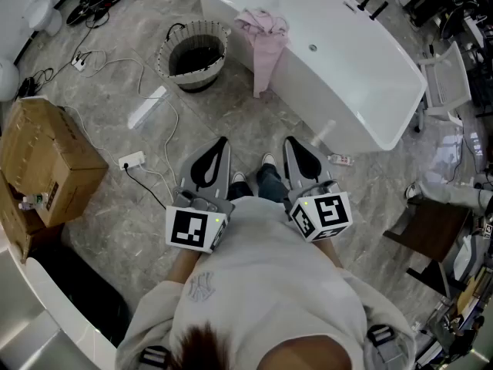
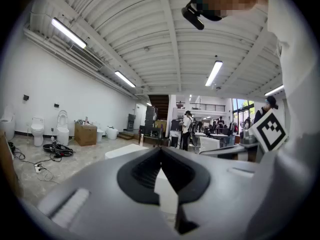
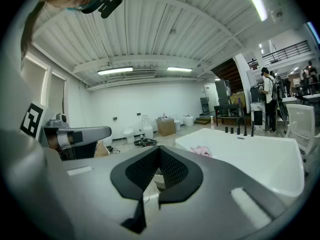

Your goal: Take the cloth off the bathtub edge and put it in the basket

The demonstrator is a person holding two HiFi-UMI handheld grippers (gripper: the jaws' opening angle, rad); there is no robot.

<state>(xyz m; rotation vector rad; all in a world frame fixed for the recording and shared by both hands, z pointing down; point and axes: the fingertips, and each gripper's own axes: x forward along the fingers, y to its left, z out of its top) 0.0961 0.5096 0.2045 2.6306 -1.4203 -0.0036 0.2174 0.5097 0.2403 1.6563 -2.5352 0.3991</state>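
A pink cloth (image 1: pixel 263 31) hangs over the near rim of the white bathtub (image 1: pixel 347 75), its end trailing down the outer wall. Left of the tub a round woven basket (image 1: pixel 194 54) with a dark inside stands on the floor. Both grippers are held close to my body, well short of the tub. My left gripper (image 1: pixel 224 140) is shut and holds nothing, its tips meeting (image 2: pixel 161 149). My right gripper (image 1: pixel 290 140) is also shut and empty (image 3: pixel 159 148). In the right gripper view the cloth (image 3: pixel 202 151) lies on the tub (image 3: pixel 250 156) ahead.
A cardboard box (image 1: pixel 46 160) stands at the left, with a power strip (image 1: pixel 132 160) and cables across the floor. A white bar (image 1: pixel 146 108) lies near the basket. A small bottle (image 1: pixel 340 159) lies by the tub's end. A white chair (image 1: pixel 447 79) stands at the right.
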